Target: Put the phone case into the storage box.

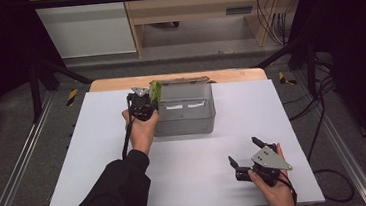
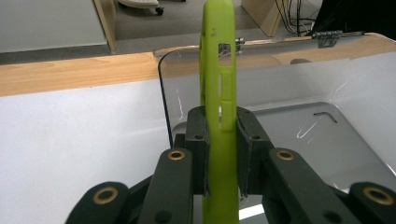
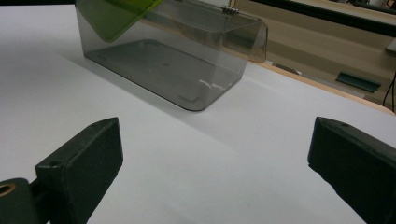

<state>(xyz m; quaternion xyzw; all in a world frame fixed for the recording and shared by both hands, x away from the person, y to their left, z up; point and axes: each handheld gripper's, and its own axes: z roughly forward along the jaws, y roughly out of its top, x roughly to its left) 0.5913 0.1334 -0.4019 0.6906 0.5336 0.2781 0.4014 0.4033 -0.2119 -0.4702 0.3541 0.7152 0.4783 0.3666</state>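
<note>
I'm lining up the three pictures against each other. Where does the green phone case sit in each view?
High view: green case above centre-left, at the clear box's left end, in the left gripper.
Left gripper view: upright in the middle, clamped between the jaws.
Right gripper view: top left, seen through the box wall.
Shared landmark: the clear box.

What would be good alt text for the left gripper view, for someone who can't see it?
The left gripper has its two black jaws shut on a lime-green phone case, held upright and edge-on to the camera. Behind it stands a clear plastic box on a white table with a wooden far edge.
</note>
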